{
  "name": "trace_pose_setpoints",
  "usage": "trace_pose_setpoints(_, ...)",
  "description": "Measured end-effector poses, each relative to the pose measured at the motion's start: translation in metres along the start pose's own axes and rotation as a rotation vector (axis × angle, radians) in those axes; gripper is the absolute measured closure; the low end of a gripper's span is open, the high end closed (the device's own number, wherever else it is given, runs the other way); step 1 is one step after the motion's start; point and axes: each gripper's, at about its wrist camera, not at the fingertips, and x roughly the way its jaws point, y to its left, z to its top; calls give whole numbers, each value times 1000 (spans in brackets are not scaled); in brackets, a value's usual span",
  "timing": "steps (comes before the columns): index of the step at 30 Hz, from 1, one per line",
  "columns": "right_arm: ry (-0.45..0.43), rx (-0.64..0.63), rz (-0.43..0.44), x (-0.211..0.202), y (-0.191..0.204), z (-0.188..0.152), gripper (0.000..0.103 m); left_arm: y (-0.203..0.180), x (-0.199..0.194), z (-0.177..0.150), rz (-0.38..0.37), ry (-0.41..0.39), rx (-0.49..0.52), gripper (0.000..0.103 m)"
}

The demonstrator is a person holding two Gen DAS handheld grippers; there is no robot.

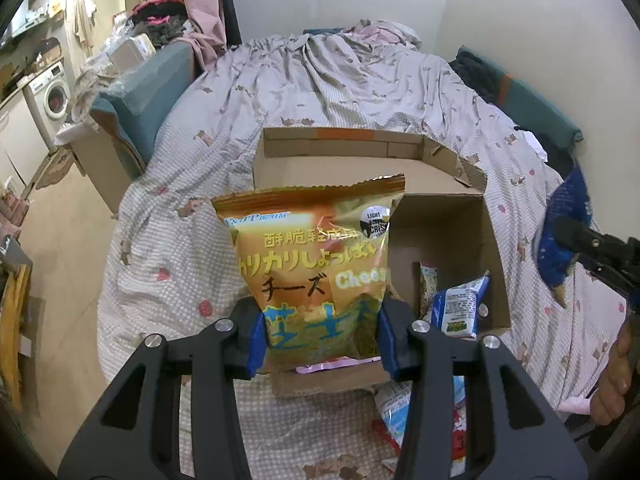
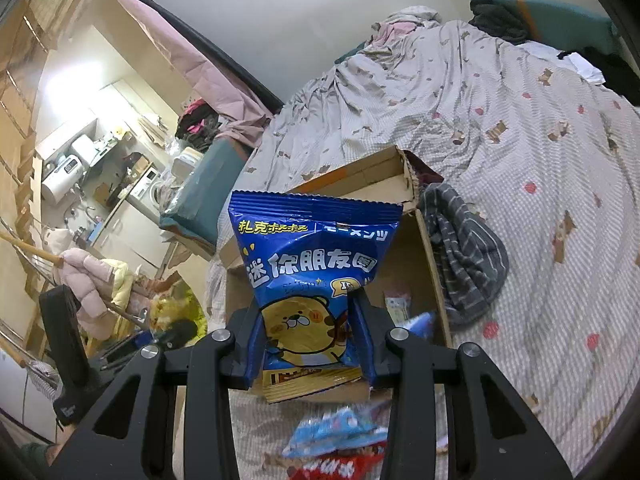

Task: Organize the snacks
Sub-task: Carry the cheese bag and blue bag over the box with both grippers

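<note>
Two snack bags are in the air at once, one per gripper, both above an open cardboard box [image 1: 440, 216] that sits on the bed [image 1: 168, 248].

On the left, the left gripper [image 1: 320, 344] has its jaws clamped on the lower part of an orange cheese snack bag [image 1: 312, 256]. The bag stands upright with its sealed top edge up; pinching it low, by the sides, seems meant to keep the puffy pack from slipping while it travels over the near wall of the box.

On the right, the right gripper [image 2: 306, 344] has its jaws clamped the same way on a blue snack bag [image 2: 316, 256] printed with a cartoon animal, likewise upright and poised over the box, so that the box is probably where both are headed.

Counted: one box, with at least two packets already inside it, a blue-and-white packet [image 1: 460, 304] and a pale packet [image 1: 428, 284] standing against the inner wall. Perhaps three more loose packets [image 2: 340, 444] lie on the bed in front of the box, though blur there makes that count uncertain. One striped grey cloth [image 2: 464, 252] drapes over the box's right wall.
</note>
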Motion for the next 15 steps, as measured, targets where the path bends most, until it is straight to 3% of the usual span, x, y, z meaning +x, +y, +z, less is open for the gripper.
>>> trace_pose_setpoints(9, 86, 21, 15, 53, -10, -16, 63, 2, 45, -16, 14, 49, 17, 62)
trace_pose_setpoints(15, 160, 53, 34, 84, -16, -31, 63, -4, 53, -23, 13, 63, 29, 62)
